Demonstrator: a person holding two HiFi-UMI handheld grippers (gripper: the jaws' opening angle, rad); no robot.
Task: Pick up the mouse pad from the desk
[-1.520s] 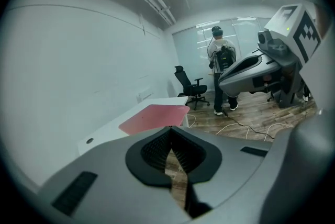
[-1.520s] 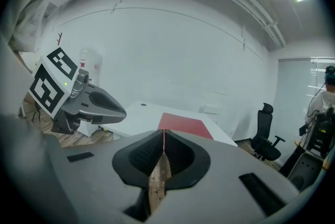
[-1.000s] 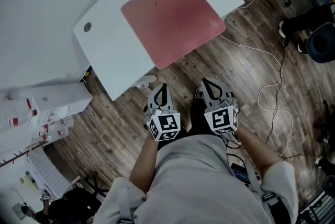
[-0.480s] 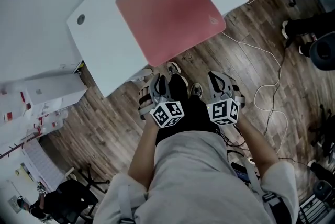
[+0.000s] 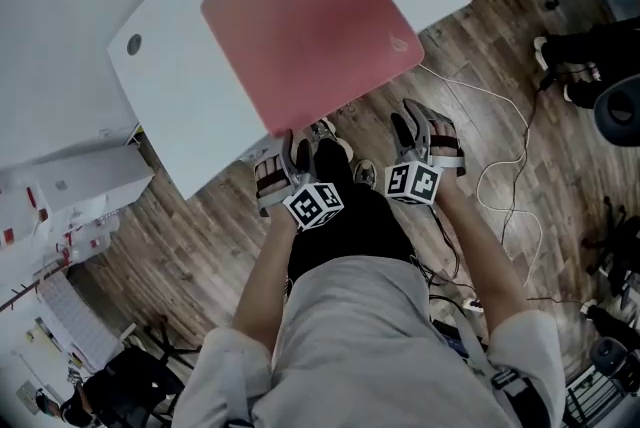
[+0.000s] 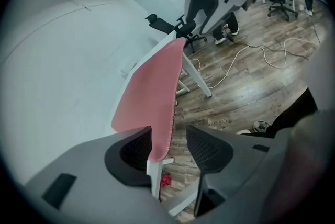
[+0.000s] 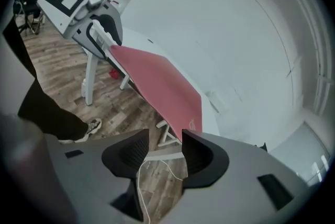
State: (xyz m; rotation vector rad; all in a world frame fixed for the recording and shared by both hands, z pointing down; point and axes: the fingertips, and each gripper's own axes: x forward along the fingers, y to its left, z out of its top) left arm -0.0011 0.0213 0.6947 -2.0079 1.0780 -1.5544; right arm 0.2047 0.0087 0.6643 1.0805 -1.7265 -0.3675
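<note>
The left gripper (image 5: 280,168) is opening, and the mouse pad's (image 5: 305,21) edge shows between its jaws, untouched. The right gripper (image 5: 422,132) is opening on nothing. Best to slide both in flat, then squeeze.

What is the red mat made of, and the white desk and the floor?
The mouse pad looks like soft cloth, matte red: it gives no shine and its edge seems stitched. The desk looks like smooth white board, maybe laminate: its top is flat and even. The floor looks like wood planks or wood-look laminate: brown grain and seams show.
</note>
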